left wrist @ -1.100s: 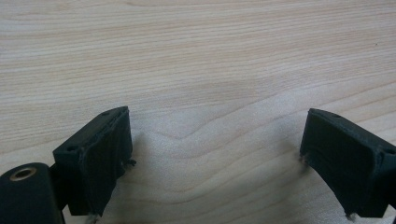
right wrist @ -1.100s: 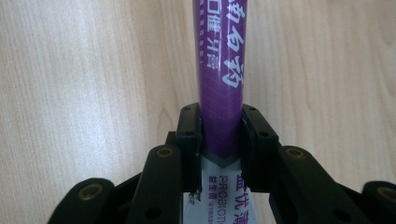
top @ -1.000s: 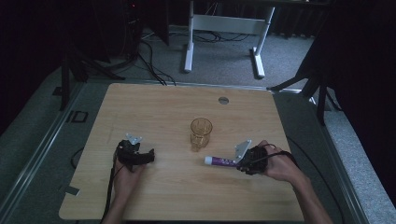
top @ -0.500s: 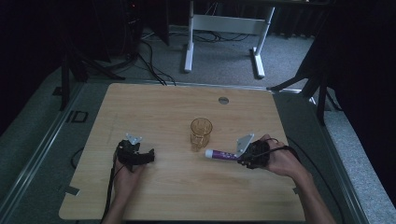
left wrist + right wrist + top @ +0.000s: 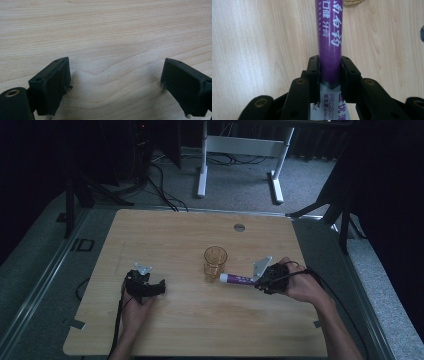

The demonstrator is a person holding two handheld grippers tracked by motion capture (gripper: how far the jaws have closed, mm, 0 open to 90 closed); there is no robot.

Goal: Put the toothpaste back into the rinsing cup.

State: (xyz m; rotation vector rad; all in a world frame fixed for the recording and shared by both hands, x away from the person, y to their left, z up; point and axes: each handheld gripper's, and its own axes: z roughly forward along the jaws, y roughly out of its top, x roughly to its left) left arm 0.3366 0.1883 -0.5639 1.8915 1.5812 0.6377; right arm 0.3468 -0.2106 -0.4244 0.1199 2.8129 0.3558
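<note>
Right gripper is clamping the purple tube, its cap just beside the amber glass. Left gripper is sitting open on the table, gripping nothing.

- Amber glass cup stood upright just left of the right gripper, a bit beyond it.
- Wooden table lay under both grippers.
- Round grey grommet sat in the tabletop, well beyond the right gripper.
- White desk frame stood on the floor, far ahead of both grippers.
- Black cables lay on the floor, far beyond the left gripper.
- Tape scrap was at the table edge, left of the left gripper.
</note>
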